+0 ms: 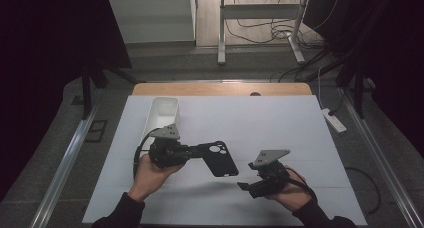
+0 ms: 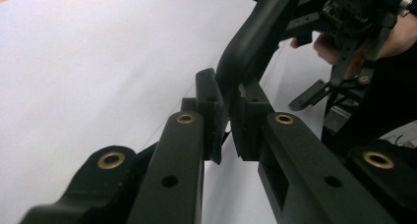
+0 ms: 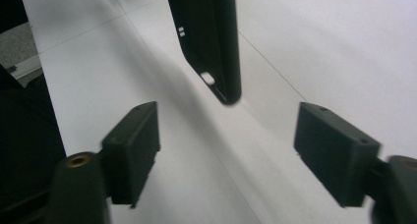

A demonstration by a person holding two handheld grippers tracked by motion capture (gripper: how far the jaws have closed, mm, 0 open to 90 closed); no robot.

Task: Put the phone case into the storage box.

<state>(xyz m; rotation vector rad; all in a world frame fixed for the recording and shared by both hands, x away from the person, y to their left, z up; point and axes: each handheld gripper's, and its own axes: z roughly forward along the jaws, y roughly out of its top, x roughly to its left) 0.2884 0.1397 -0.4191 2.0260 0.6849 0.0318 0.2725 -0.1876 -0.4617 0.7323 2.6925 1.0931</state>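
left gripper pinching black phone case by its left edge, held just above the white table, mid-left; right gripper jaws spread, empty, probably just clear of the case's near corner

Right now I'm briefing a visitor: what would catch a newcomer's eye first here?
The black phone case held above the middle of the white table, an edge clamped in the left gripper. To its right the right gripper stands open, its jaws apart from the case. A white tray sits at the far left.
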